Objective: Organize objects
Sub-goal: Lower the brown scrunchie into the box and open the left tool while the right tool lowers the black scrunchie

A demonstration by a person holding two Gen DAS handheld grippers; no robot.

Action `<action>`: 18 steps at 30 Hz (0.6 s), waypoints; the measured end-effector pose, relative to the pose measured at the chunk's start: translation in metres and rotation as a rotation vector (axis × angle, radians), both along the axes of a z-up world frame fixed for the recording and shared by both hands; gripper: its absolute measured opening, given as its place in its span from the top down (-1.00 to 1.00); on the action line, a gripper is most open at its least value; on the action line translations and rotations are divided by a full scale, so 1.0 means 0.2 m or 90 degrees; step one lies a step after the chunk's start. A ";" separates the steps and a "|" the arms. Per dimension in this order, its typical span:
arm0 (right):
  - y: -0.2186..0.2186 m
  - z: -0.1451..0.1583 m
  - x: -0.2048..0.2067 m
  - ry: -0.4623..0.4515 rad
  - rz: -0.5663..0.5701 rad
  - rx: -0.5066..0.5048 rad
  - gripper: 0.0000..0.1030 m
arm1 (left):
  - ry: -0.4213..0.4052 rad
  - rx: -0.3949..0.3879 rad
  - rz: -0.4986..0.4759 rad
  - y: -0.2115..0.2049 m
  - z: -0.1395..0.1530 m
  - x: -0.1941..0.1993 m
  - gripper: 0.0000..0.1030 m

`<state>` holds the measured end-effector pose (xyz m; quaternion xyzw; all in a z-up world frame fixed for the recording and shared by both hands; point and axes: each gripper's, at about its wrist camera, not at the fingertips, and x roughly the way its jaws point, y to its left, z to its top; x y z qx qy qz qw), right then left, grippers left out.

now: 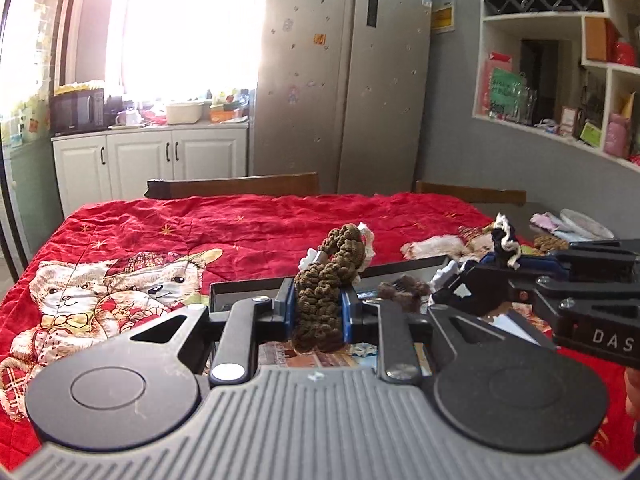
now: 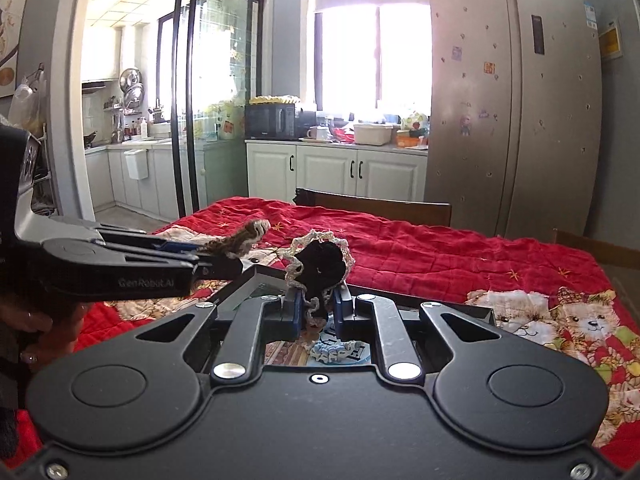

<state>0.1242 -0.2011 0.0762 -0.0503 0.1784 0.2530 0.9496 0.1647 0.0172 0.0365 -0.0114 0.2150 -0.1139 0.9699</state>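
My left gripper (image 1: 319, 308) is shut on a brown ruffled hair scrunchie (image 1: 326, 280) with white lace trim, held above an open dark box (image 1: 240, 286). My right gripper (image 2: 318, 306) is shut on a black scrunchie with cream lace trim (image 2: 322, 264), over the same box (image 2: 256, 276). Each gripper shows in the other's view: the right one (image 1: 500, 258) with its black scrunchie at right, the left one (image 2: 224, 258) with the brown scrunchie (image 2: 240, 240) at left. A light blue scrunchie (image 2: 336, 350) lies inside the box.
A red quilt with teddy bears (image 1: 160, 240) covers the table. More scrunchies and cloth bits (image 1: 432, 246) lie at the right of the table. Wooden chairs (image 1: 240, 188) stand behind it, then a fridge (image 1: 344, 80) and white cabinets (image 1: 160, 160).
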 end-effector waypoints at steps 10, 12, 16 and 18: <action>0.10 -0.09 0.23 0.020 -0.019 -0.008 0.72 | 0.034 0.005 0.018 0.00 -0.09 0.13 0.50; 0.11 -0.12 0.27 0.030 -0.026 -0.005 0.72 | 0.041 0.007 0.019 -0.01 -0.12 0.15 0.50; 0.12 -0.18 0.35 0.048 -0.033 -0.002 0.72 | 0.054 0.016 0.024 -0.02 -0.17 0.18 0.50; 0.13 -0.21 0.37 0.052 -0.037 -0.007 0.72 | 0.058 0.019 0.024 -0.03 -0.19 0.19 0.50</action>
